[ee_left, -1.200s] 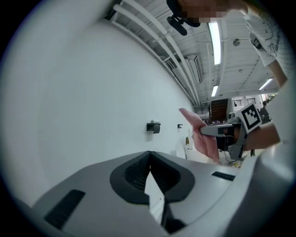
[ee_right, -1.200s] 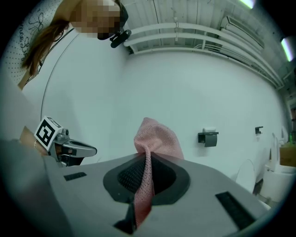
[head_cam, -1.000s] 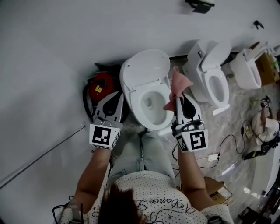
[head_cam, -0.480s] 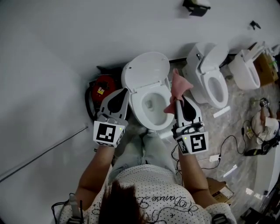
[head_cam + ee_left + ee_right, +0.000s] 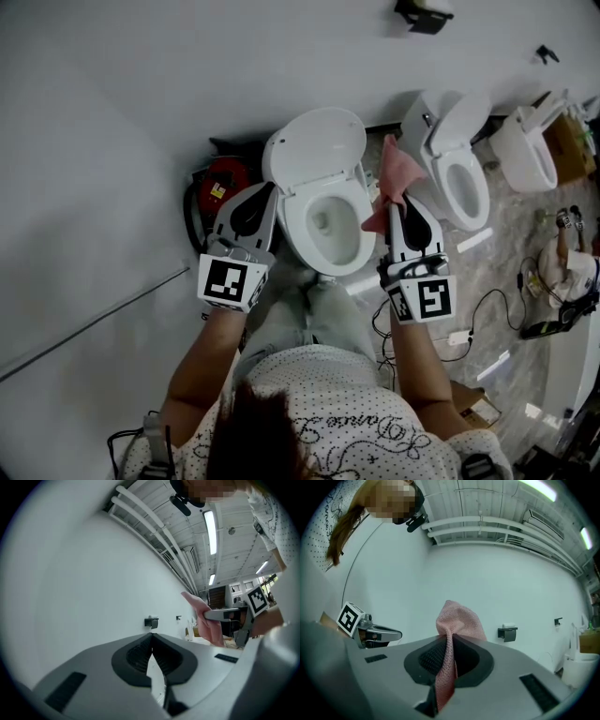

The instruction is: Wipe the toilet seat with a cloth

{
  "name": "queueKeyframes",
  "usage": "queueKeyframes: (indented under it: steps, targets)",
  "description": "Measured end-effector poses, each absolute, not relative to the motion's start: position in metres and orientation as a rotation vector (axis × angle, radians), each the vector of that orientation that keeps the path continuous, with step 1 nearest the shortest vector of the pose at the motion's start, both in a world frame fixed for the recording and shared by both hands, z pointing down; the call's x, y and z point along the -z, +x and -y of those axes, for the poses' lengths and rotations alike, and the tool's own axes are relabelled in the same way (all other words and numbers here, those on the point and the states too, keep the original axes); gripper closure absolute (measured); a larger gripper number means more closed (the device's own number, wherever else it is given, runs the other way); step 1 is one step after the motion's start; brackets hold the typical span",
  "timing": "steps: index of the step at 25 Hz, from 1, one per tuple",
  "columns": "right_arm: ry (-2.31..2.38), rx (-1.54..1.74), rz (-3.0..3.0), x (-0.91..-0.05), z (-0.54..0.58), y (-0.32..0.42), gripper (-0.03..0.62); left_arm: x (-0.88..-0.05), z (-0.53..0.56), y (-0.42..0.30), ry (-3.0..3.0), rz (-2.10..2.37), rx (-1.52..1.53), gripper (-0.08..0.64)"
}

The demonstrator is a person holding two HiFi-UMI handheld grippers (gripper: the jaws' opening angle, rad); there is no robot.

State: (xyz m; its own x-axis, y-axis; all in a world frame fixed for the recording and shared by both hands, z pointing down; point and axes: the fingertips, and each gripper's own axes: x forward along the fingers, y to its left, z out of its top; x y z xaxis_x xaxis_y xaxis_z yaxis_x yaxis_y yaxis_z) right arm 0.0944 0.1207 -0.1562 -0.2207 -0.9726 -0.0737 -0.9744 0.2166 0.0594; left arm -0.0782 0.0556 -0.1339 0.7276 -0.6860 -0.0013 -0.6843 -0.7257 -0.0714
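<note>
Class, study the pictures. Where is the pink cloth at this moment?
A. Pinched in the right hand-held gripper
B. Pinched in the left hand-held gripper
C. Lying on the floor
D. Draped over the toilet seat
A: the pink cloth is pinched between the jaws of the right hand-held gripper, as the right gripper view shows.

Cloth (image 5: 458,620): pink, fine mesh weave, in right gripper (image 5: 395,202). Both grippers grey with black pads. Marker cubes (image 5: 226,281): black-and-white squares. Toilet (image 5: 319,150) ahead: white. Red object (image 5: 217,181) beside left gripper (image 5: 266,190). Shirt (image 5: 347,412): white, dark dots.
</note>
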Motion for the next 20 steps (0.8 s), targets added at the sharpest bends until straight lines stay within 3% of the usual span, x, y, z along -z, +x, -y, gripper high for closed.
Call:
queueKeyframes:
  steps: [20]
  targets:
    - [-2.026, -0.121, -2.418, 0.162, -0.124, 0.095, 0.558, 0.141, -0.06, -0.08, -2.853, -1.137, 0.069, 0.558]
